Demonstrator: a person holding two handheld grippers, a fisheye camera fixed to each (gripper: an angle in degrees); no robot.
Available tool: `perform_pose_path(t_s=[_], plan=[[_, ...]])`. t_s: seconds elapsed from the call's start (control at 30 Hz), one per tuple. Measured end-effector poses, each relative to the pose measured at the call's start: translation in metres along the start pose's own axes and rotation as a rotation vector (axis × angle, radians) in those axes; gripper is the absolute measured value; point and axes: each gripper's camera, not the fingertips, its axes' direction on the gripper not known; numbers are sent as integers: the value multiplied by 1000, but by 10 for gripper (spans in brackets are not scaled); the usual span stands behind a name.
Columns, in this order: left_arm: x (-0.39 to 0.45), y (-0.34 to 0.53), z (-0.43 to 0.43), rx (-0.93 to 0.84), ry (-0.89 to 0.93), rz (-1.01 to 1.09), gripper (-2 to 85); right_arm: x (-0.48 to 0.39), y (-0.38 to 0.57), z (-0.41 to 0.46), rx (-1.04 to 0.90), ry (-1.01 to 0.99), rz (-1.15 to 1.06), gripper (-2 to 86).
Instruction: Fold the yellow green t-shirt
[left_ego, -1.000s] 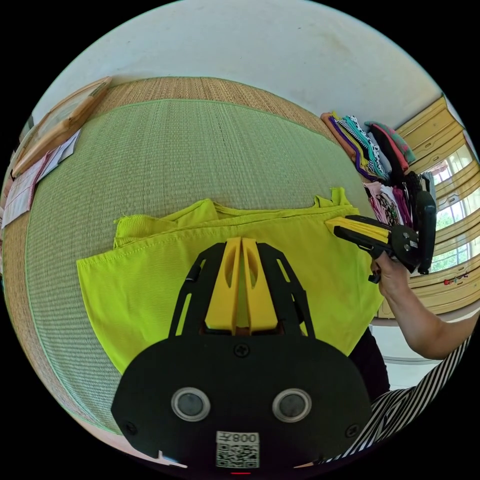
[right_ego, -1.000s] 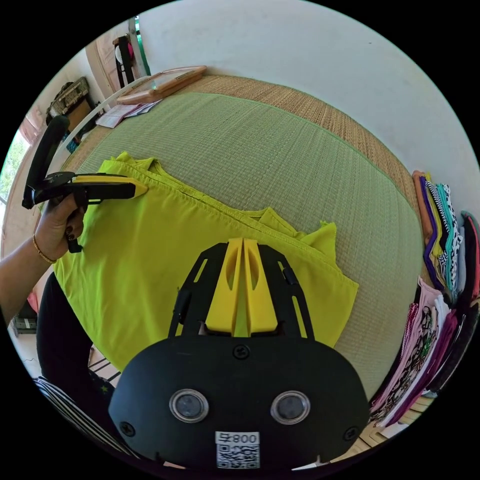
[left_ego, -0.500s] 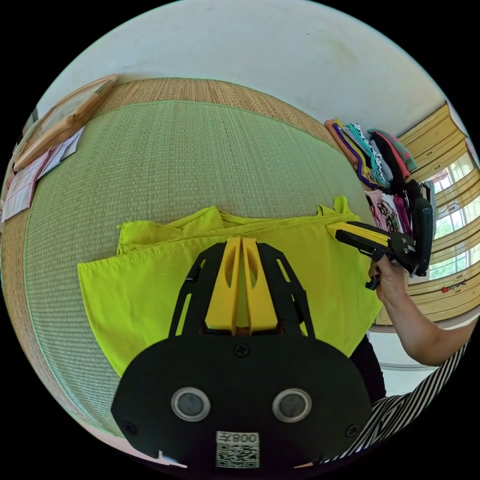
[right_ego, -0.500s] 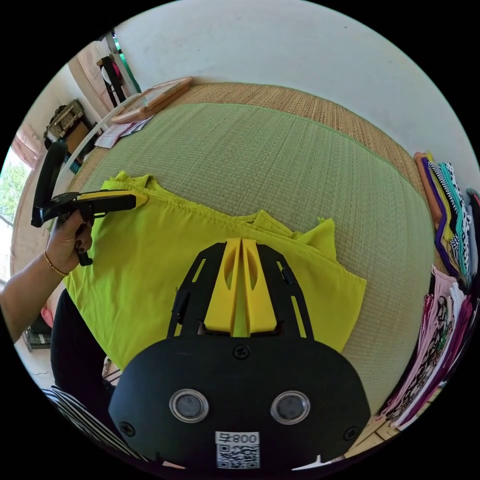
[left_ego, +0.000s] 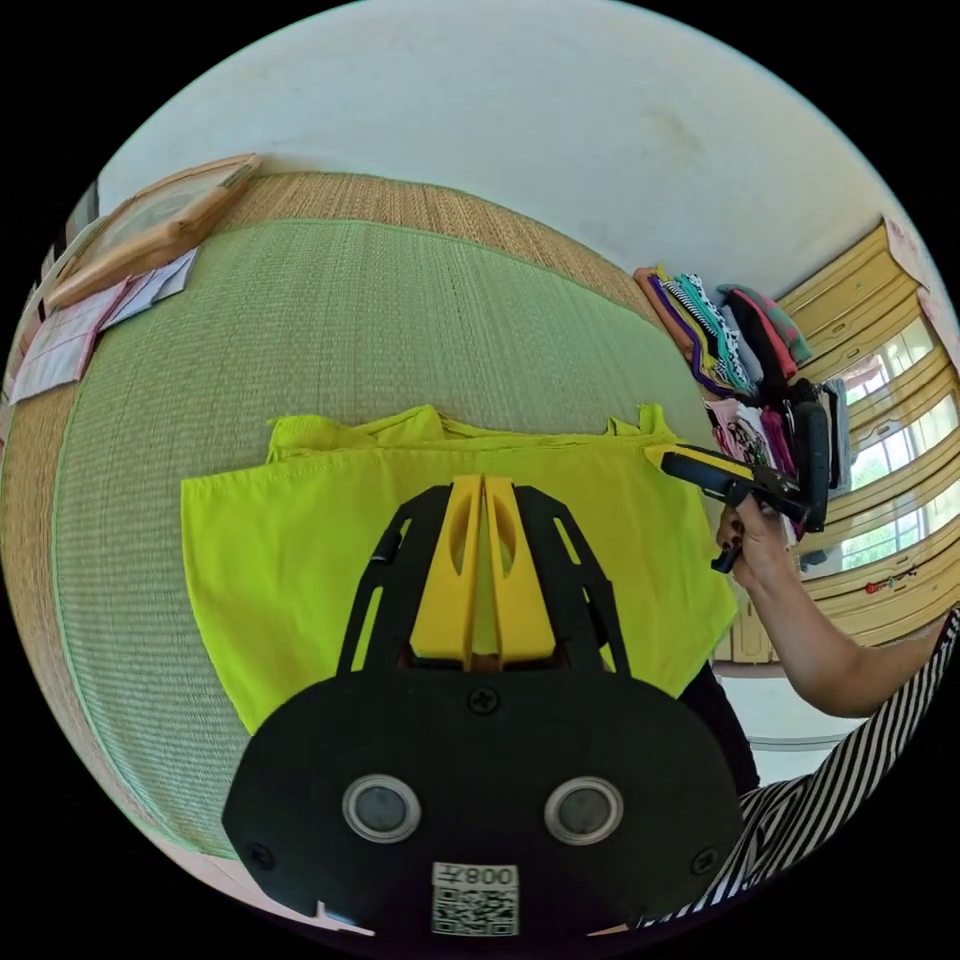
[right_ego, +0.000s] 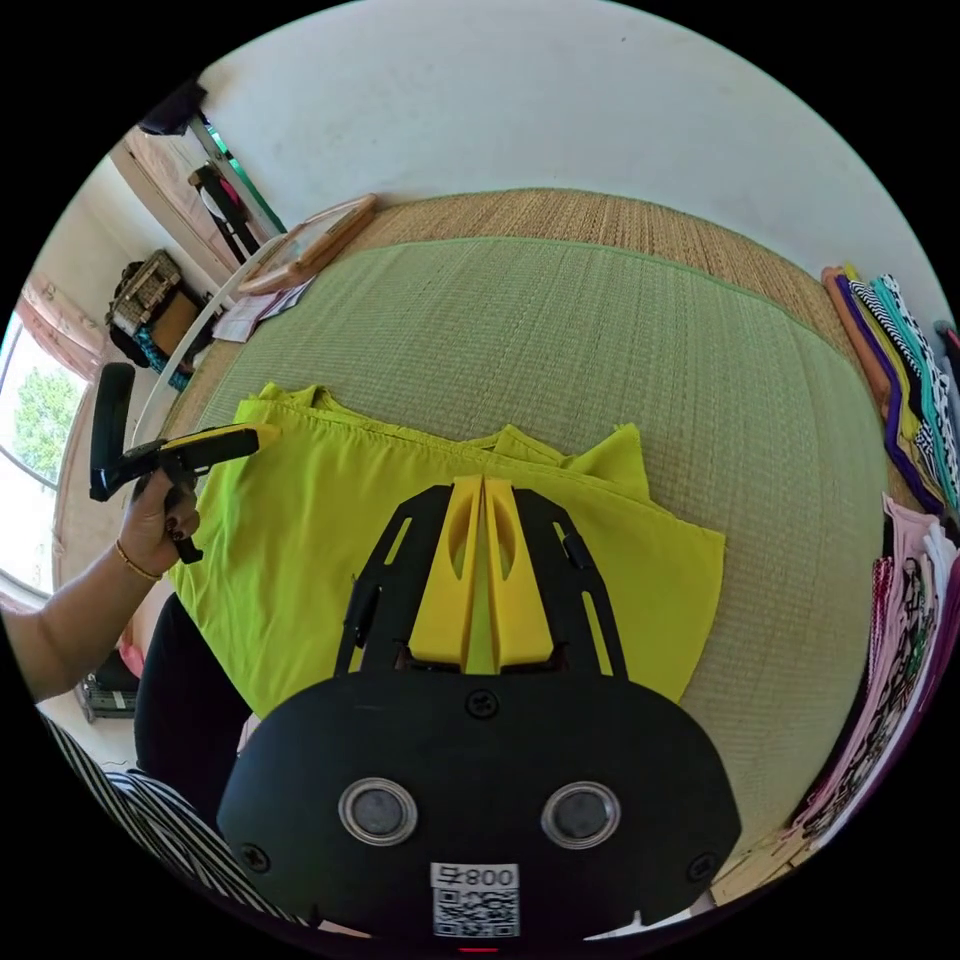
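The yellow green t-shirt (left_ego: 300, 560) lies folded on the green woven mat (left_ego: 300, 340), its sleeves peeking out along the edge farther from the person. The left gripper (left_ego: 484, 490) has its jaws pressed together with a sliver of the shirt's fabric showing between them, apparently pinching it. The right gripper (right_ego: 484, 490) is likewise closed on the shirt, nearer the stacked clothes (right_ego: 900, 400) that sit beside the mat. A hand (right_ego: 165, 515) holds the left gripper's handle at the shirt's other end, near a wooden frame (right_ego: 320, 235).
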Motion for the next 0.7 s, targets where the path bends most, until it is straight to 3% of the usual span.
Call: perform_pose_path(t_s=[0.3, 0.5, 0.7], plan=[[-60, 115, -72, -62, -46, -196, 8, 36, 88, -104, -29, -148, 77, 2], [-97, 183, -101, -39, -20, -389, 31, 77, 164, -165, -49, -216, 282, 13], [-113, 213, -94, -44, 30, -437, 57, 116, 234, -223, 9, -259, 487, 36]])
